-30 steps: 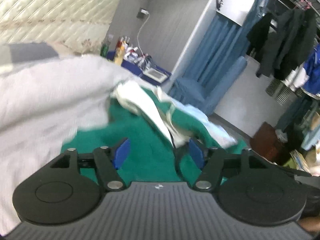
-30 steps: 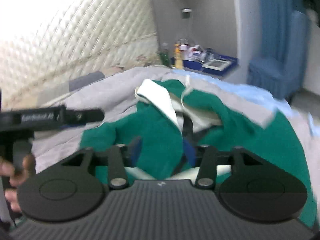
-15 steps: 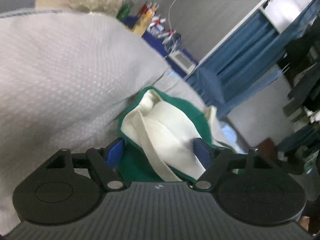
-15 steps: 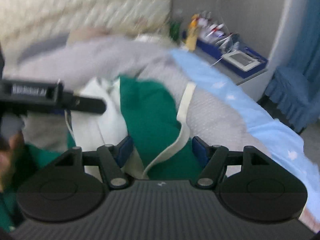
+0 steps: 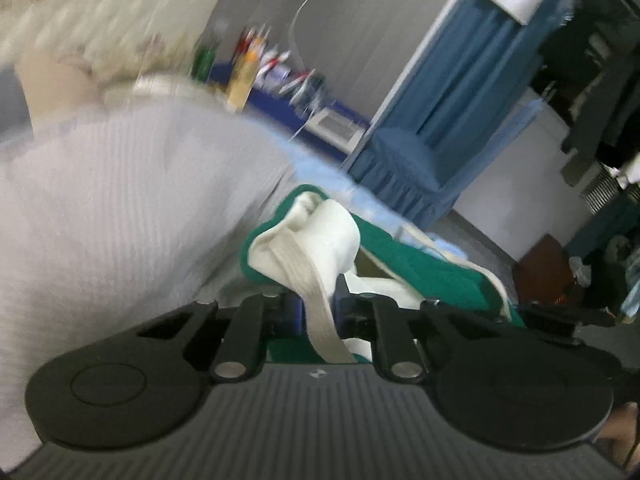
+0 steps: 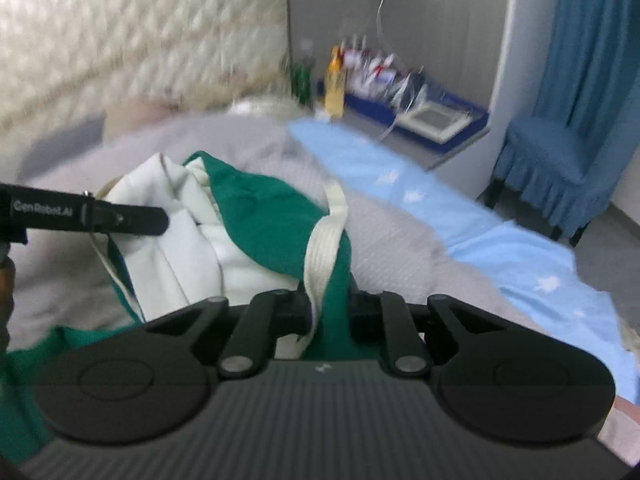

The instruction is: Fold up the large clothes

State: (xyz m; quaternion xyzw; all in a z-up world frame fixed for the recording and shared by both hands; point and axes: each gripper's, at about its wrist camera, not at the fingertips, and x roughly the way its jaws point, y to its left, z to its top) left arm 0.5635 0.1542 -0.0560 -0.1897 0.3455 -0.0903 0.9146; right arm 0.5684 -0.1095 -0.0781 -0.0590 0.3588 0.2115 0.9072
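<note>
Both jaws have just been closing: left gripper [image 5: 318, 306] and right gripper [image 6: 328, 308] are pinching the garment [image 6: 264, 220] trim, so they're needing even tension over the bed [image 6: 400, 248].

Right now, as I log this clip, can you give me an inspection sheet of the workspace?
Surface: bed with grey cover, light blue sheet along its side.
Job's things: green garment with white lining and cream trim, bunched.
Clutter: bottles and small items on bedside shelf.
Grippers: left gripper and right gripper just closed, both pinching the garment's edge.
Cables: white cable down the wall.
Surroundings: quilted headboard, blue chair.
</note>
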